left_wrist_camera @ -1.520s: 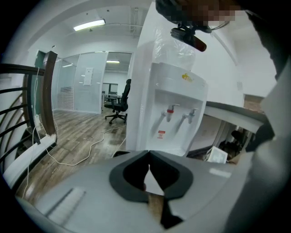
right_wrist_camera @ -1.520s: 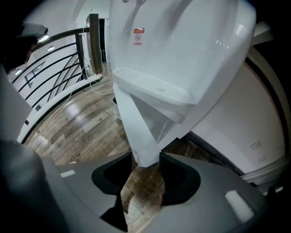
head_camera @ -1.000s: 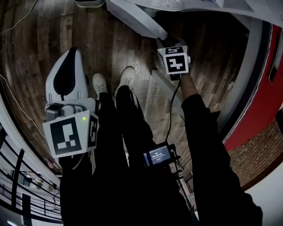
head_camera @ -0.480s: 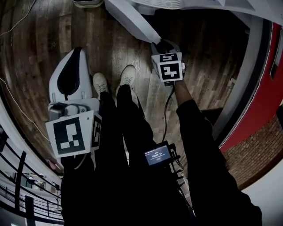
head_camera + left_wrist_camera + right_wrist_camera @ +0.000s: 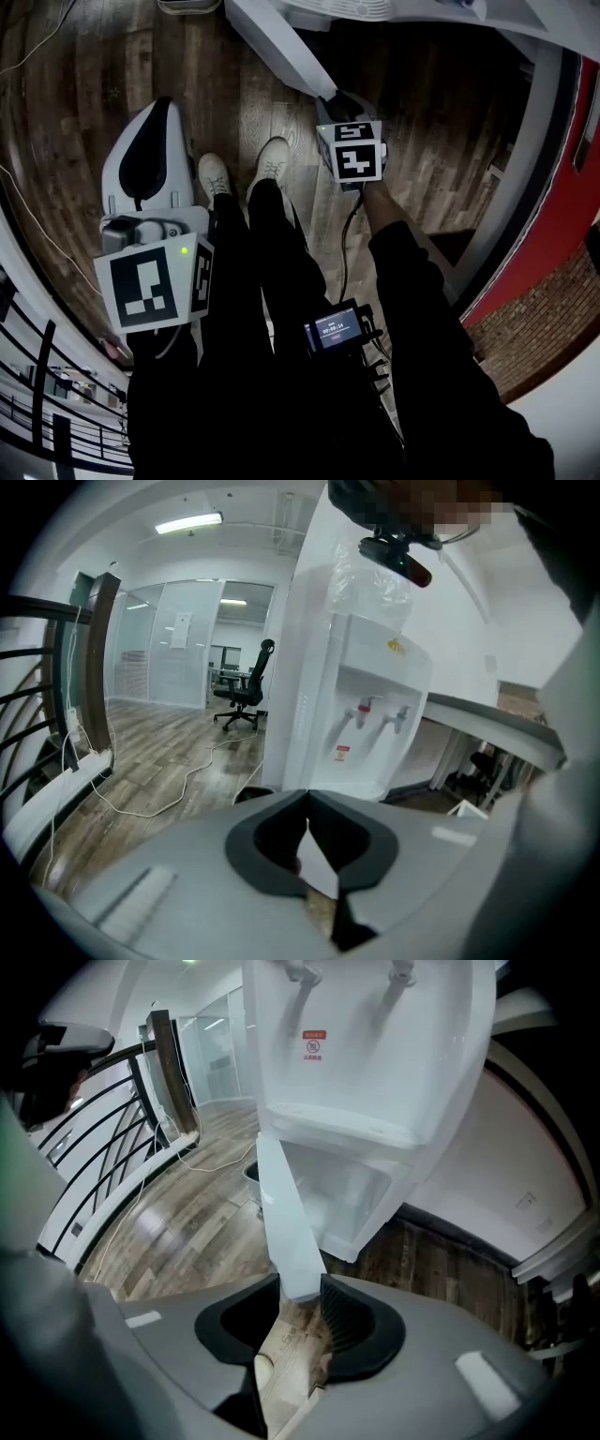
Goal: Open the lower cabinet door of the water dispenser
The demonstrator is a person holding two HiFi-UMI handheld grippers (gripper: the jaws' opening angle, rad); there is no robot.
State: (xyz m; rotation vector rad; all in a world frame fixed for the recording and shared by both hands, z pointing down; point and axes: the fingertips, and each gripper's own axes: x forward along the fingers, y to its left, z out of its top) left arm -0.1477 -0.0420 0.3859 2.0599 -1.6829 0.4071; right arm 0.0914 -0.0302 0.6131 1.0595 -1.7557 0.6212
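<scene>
The white water dispenser (image 5: 375,1044) stands ahead with its two taps above. Its lower cabinet door (image 5: 286,1232) is swung out, and the white cabinet interior (image 5: 347,1194) shows behind it. My right gripper (image 5: 302,1288) is shut on the free edge of that door, a dark pad on each face. In the head view the door (image 5: 281,42) runs as a white panel down to the right gripper (image 5: 336,97). My left gripper (image 5: 159,105) hangs apart at the left, shut on nothing. The left gripper (image 5: 307,799) faces the dispenser (image 5: 366,714) from a distance.
The person's two pale shoes (image 5: 214,175) stand on the wooden floor between the grippers. A white cable (image 5: 178,785) trails over the floor at the left, near a black railing (image 5: 112,1147). An office chair (image 5: 248,691) stands far back. A red wall (image 5: 553,206) lies at the right.
The right gripper has moved left in the head view with the door edge in its jaws, swinging the door further out. The left gripper has stayed put.
</scene>
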